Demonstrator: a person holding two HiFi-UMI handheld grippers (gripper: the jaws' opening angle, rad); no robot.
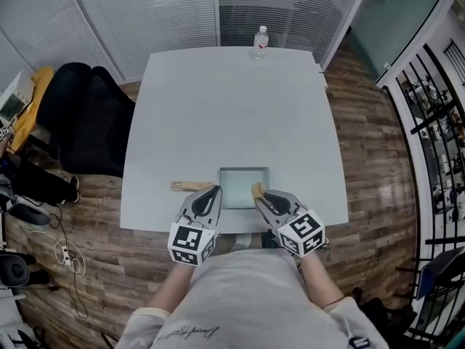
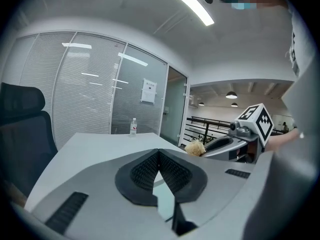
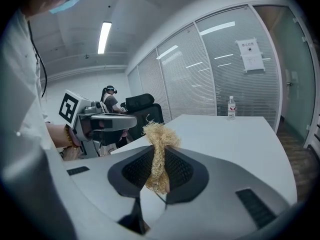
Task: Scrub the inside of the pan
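At the near edge of the counter (image 1: 218, 107) we have the pan (image 1: 244, 187) just ahead of the right claw (image 1: 261, 195), clamped on a fibre scrubber (image 3: 159, 149) for rubbing inside, and the left claw (image 1: 211, 193), closed on nothing, probably to steady it.

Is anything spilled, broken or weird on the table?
No, nothing stands out. The pan sits flat near the front edge of the table, the bottle stands upright at the far edge, and the right gripper is clamped on a straw-coloured scrubber. No spills show.
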